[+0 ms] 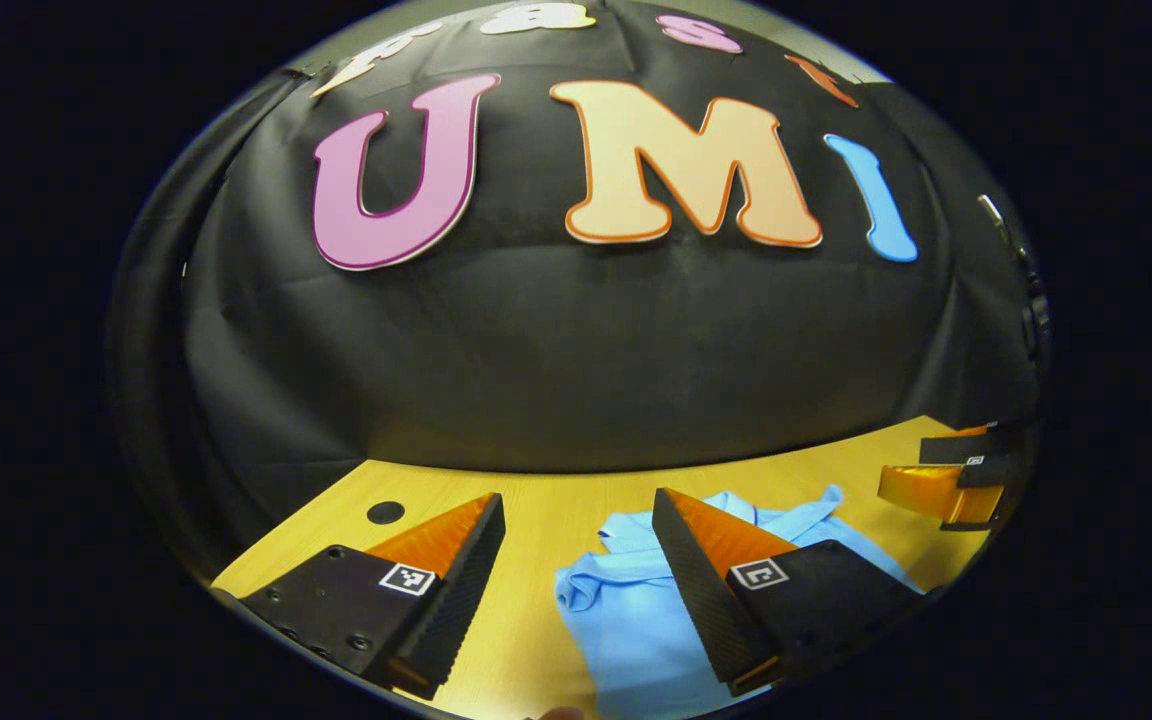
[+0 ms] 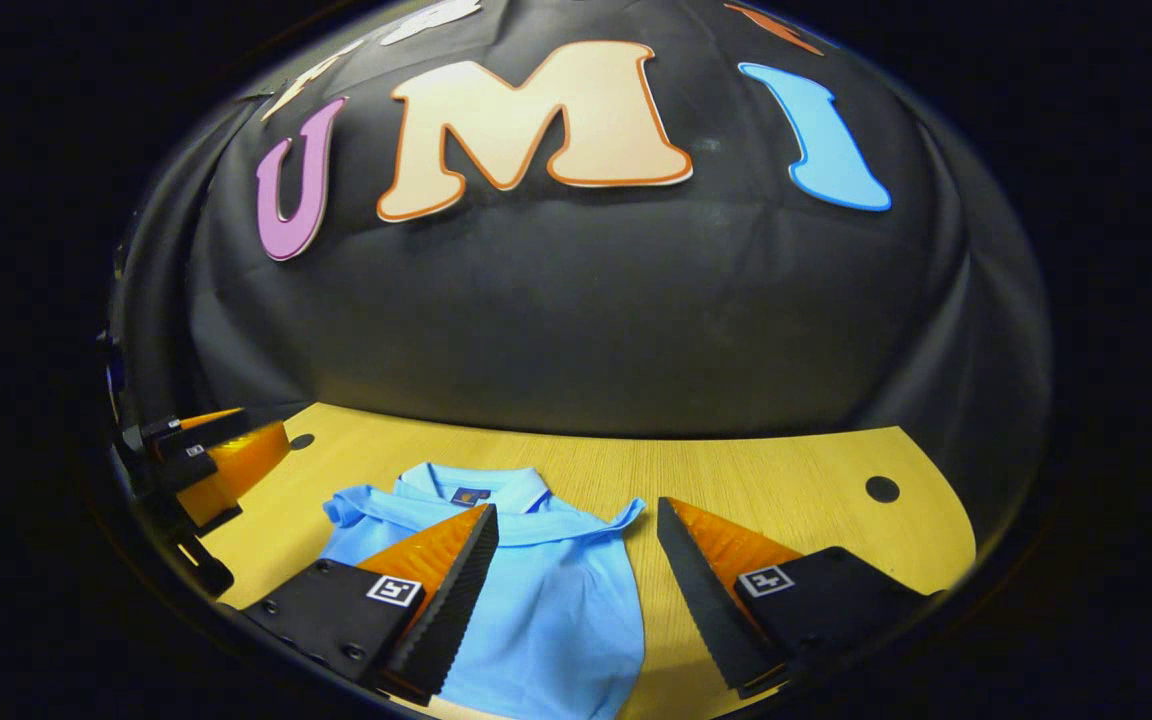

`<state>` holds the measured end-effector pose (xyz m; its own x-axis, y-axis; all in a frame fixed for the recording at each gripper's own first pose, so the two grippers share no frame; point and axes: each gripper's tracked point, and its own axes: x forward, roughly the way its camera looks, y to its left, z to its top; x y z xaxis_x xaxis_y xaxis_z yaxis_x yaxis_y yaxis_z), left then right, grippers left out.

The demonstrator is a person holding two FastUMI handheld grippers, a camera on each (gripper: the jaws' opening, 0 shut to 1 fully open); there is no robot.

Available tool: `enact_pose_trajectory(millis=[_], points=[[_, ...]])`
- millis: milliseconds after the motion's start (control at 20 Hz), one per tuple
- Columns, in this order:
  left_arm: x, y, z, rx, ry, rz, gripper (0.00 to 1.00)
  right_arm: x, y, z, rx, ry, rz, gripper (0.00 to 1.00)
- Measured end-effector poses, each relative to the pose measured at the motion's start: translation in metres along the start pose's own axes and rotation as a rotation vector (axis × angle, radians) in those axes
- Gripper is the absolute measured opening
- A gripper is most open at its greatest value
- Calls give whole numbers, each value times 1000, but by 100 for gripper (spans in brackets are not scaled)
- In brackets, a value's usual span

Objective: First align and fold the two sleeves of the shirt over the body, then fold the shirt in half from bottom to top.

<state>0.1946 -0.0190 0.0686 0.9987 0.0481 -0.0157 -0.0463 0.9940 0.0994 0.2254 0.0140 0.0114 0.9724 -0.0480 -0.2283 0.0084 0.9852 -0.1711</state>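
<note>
A light blue polo shirt (image 2: 546,600) lies flat on the yellow wooden table (image 2: 786,480), collar toward the booth wall. Its sleeves look drawn in across the chest just below the collar (image 2: 481,488). My right gripper (image 2: 576,505) hovers open over the shirt's right half, with its left finger above the cloth and nothing between its fingers. My left gripper (image 1: 577,496) is also open and empty, at the shirt's (image 1: 636,620) left edge, with its right finger over the cloth. Each gripper appears in the other's view, the right gripper (image 1: 956,480) far right and the left gripper (image 2: 206,465) far left.
The black cloth wall hangs close behind the table's far edge. Round cable holes sit in the tabletop, one by the left gripper (image 1: 385,512) and one at the right (image 2: 881,489). Bare wood runs on both sides of the shirt.
</note>
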Motion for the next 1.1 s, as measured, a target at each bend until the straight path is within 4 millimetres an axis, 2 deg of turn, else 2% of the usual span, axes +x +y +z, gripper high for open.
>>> enact_pose_trajectory(millis=[300, 500, 600, 800, 900, 1100], points=[[-60, -15, -1, 32, -31, -53, 91, -70, 12, -9, -7, -69, 70, 98], [-89, -25, -3, 13, -57, -68, 91, -114, 16, -14, -32, -118, 105, 98], [-99, -28, 0, -4, -85, -61, 91, -133, 11, -18, -44, -134, 96, 98], [-123, -31, 3, -15, -117, -35, 91, -163, 7, -29, -15, -148, 102, 98], [-134, -39, 0, -40, -125, -29, 91, -175, -1, -29, -20, -172, 94, 96], [-143, -54, -7, -102, -122, -20, 91, -194, -17, -26, -64, -232, 60, 98]])
